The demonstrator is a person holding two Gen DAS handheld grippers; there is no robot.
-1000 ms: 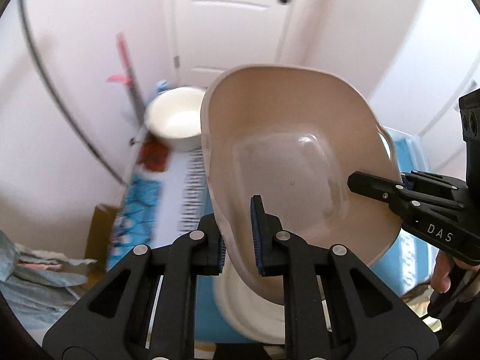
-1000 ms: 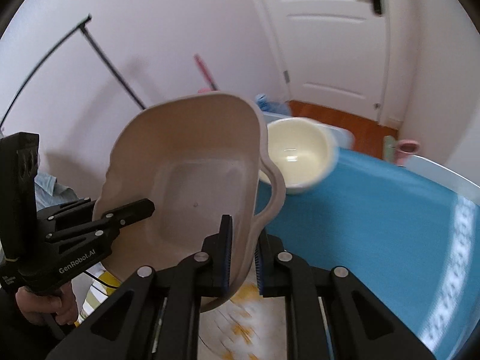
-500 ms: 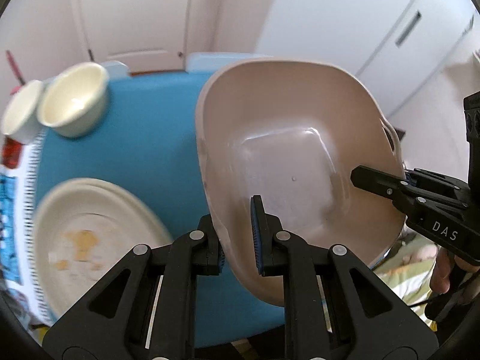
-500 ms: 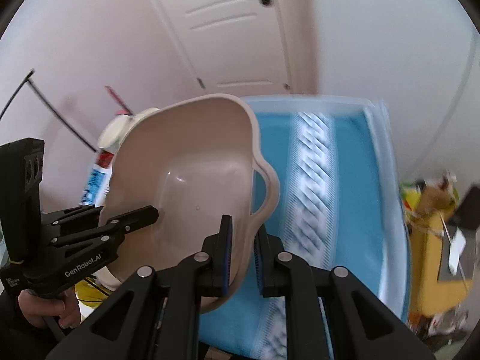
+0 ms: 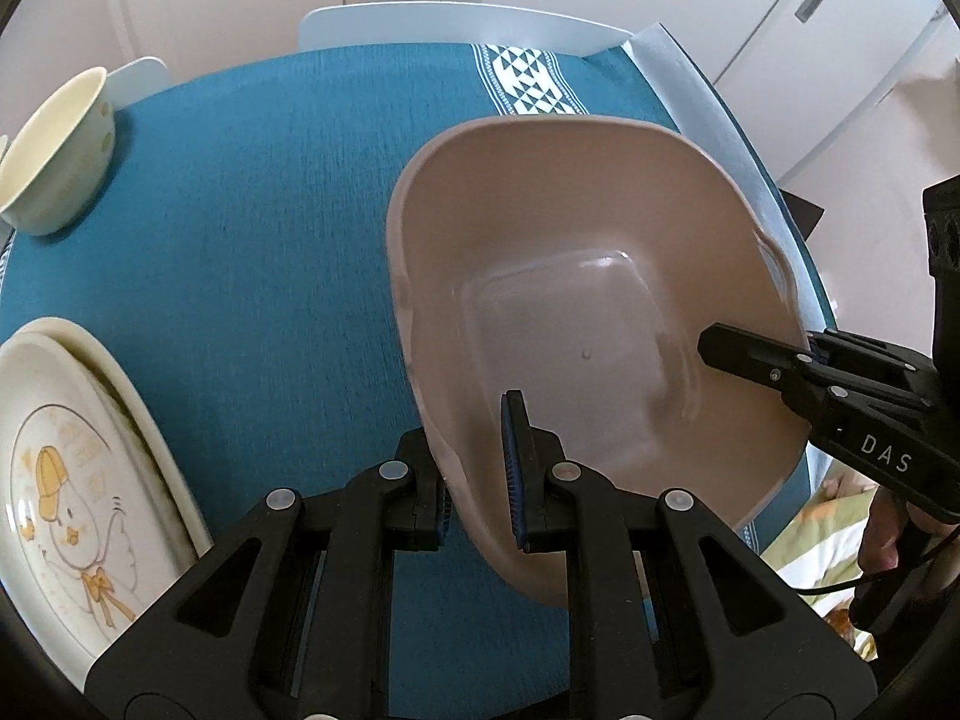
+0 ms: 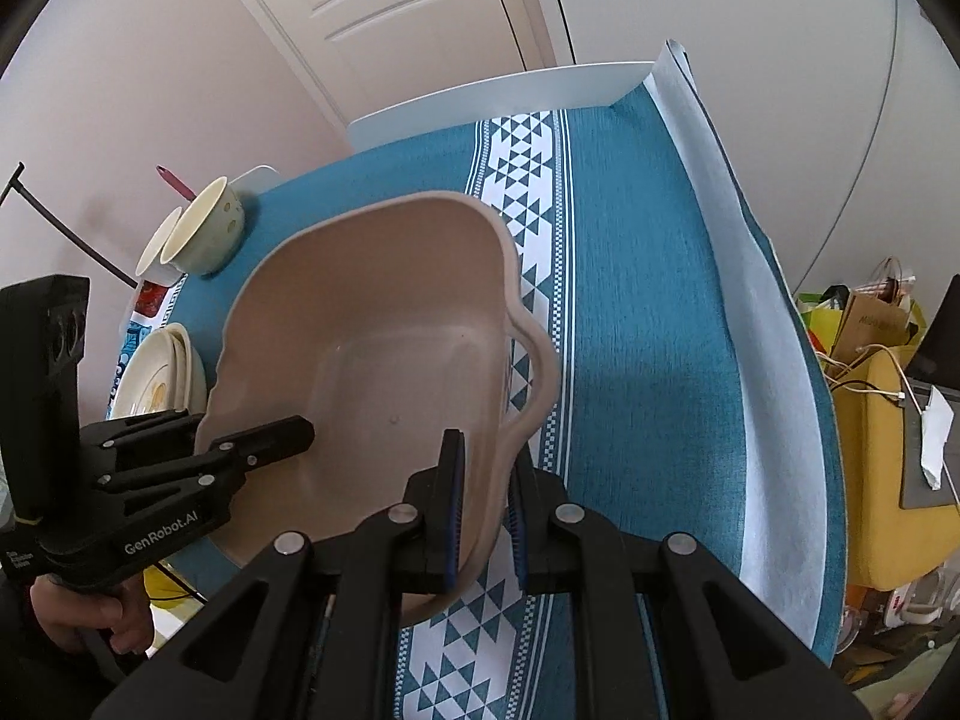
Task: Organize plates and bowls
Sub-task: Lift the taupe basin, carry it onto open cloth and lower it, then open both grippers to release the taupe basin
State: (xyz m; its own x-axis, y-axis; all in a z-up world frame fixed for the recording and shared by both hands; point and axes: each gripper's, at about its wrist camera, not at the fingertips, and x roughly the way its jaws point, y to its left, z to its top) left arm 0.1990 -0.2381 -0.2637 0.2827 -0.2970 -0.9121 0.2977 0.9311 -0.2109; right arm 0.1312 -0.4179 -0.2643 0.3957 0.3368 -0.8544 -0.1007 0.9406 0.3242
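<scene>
A large beige plastic basin [image 5: 570, 300] with a looped handle hangs tilted over the teal tablecloth [image 5: 240, 240], gripped from both sides. My left gripper [image 5: 480, 486] is shut on its left wall, one pad inside and one outside. My right gripper [image 6: 485, 510] is shut on the opposite wall next to the handle. The basin [image 6: 372, 330] is empty. Stacked cream plates [image 5: 72, 480] with a duck picture lie at the table's left edge. A cream bowl [image 5: 54, 150] stands at the far left corner, with a second white bowl [image 6: 153, 246] behind it.
A white chair back [image 6: 498, 90] stands at the table's far side, a door [image 6: 390, 0] beyond it. Right of the table are a yellow seat and a paper bag [image 6: 870, 324] with cords. A white patterned band [image 6: 522, 180] runs across the cloth under the basin.
Both grippers carried the basin to the right across the table and lower. The bowls and plates slid to the left of view. Both grips stayed the same.
</scene>
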